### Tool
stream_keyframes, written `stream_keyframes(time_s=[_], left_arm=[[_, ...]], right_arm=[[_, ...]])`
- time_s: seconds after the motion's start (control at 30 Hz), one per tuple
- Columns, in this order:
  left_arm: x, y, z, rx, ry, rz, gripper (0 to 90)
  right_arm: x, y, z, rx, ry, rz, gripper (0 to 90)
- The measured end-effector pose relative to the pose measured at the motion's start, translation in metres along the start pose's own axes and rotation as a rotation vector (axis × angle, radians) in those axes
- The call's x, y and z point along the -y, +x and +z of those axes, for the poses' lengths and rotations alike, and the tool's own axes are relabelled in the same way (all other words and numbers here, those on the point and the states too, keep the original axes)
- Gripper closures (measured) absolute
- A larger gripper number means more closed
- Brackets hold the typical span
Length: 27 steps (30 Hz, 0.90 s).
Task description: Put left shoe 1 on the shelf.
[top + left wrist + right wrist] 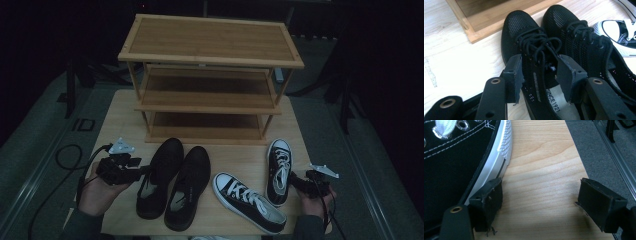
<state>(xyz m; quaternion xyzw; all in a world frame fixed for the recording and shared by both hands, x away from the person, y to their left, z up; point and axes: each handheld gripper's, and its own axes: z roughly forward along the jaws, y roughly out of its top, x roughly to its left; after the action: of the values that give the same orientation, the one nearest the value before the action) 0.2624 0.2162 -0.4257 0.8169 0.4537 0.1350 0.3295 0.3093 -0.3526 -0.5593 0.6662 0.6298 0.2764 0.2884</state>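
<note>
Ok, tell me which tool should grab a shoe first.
Left, probably. The left tool already straddles the collar of the left black mesh shoe, jaws open on either side. The right tool is open over bare table, with the sneaker just outside one jaw.

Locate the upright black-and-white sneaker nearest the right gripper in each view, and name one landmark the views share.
High view: black-and-white sneaker, right of centre, toe toward the shoe rack.
Left gripper view: top right corner, probably its edge.
Right gripper view: left side, beside one jaw.
Shared landmark: pale wooden table.

The wooden table carries a three-tier shoe rack, two black sneakers and two black-and-white canvas shoes.
</note>
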Motion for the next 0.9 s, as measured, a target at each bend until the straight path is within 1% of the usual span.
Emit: stream_keyframes(time_s=[0.03,0.1,0.3,0.43,0.5,0.73,0.8,0.83,0.9], left_arm=[[0.000,-0.001,0.000,0.000,0.001,0.001,55.6],[0.001,-0.002,0.001,-0.001,0.001,-0.015,54.9],[0.004,-0.005,0.004,-0.026,0.040,-0.027,56.0],[0.005,-0.006,0.009,-0.032,0.067,-0.027,56.7],[0.005,-0.005,0.012,-0.040,0.083,-0.023,57.6],[0.005,-0.005,0.030,-0.065,0.137,-0.029,59.8],[0.004,-0.005,0.035,-0.071,0.154,-0.022,60.8],[0.004,-0.006,0.039,-0.085,0.167,-0.020,61.7],[0.003,-0.006,0.043,-0.095,0.182,-0.020,62.5]], right_arm=[[0.000,0.000,0.000,0.000,0.000,0.001,19.6],[0.000,0.000,0.000,0.000,0.000,0.000,19.6],[0.000,0.000,0.000,0.000,0.000,0.001,19.6],[0.000,0.000,0.000,0.000,0.000,0.001,19.6],[0.000,0.000,0.000,0.000,0.000,0.000,19.6],[0.000,0.000,0.000,0.000,0.000,0.001,19.6],[0.000,0.000,0.000,0.000,0.000,0.001,19.6],[0.000,0.000,0.000,0.000,0.000,0.000,19.6],[0.000,0.000,0.000,0.000,0.000,0.001,19.6]])
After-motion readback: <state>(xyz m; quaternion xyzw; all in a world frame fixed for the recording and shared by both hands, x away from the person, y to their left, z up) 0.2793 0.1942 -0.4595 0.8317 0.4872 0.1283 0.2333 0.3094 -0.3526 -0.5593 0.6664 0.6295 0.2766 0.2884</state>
